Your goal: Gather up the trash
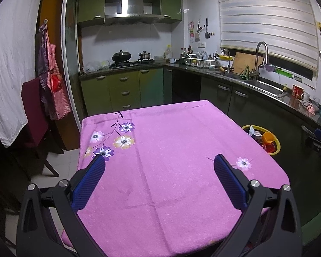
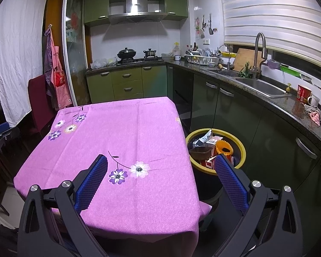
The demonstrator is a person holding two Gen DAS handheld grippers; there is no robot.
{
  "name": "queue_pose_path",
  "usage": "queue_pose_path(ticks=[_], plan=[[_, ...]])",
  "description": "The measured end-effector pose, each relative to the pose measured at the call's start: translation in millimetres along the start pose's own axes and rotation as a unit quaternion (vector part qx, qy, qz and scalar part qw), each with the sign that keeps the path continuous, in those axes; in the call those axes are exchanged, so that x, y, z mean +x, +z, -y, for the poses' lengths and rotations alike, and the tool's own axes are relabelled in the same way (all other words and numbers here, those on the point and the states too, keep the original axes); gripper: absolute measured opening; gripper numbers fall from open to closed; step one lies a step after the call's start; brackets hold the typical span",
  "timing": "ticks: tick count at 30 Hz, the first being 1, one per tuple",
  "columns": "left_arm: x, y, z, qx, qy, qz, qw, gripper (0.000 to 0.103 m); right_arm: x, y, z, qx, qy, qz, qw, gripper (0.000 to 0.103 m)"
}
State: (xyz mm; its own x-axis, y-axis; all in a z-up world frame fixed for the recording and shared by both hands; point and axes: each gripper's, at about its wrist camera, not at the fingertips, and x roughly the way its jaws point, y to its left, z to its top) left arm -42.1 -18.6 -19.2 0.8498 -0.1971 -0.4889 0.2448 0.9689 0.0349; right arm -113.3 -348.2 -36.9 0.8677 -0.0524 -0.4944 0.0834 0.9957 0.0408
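Left gripper [image 1: 159, 162]: jaws spread wide, nothing between the blue pads, held above the near half of the table. Right gripper [image 2: 161, 162]: likewise wide open and empty, held over the table's near right corner.

The pink floral tablecloth [image 1: 171, 160] covers the whole table; its surface is bare in both views.

The trash lies in a yellow-rimmed bin [image 2: 242, 147] on the floor, just beside the table's right edge, between the table and the dark lower cabinets. The right wrist view shows its contents clearly: an orange scalloped cup [image 2: 224, 146], a dark plastic tray [image 2: 200, 151], a labelled carton [image 2: 211, 141] and red packaging [image 2: 209, 162]. The right finger pad overlaps the bin's near rim in that view. The left wrist view shows only the far portion of the bin [image 1: 277, 147], the table edge hiding the rest.

The left wrist view catches the other gripper at the far right edge; the right wrist view catches its counterpart at the far left edge, with part of a hand.

Surroundings: a sink [image 2: 261, 85] with tall faucet on the right counter, a dish rack [image 2: 201, 59] beyond it, a wok [image 2: 126, 54] on the far stove, a red-covered chair [image 1: 35, 111] at the table's left, an apron [image 1: 53, 85] hanging behind it.
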Motion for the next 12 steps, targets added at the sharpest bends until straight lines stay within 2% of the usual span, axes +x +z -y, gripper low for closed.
queue_pose_path(ticks=[12], plan=[[15.6,1.8,-2.6,-0.010,-0.012,-0.032,0.9994,0.097,2.8,3.9,2.5,0.000,0.000,-0.004,1.000,0.099]])
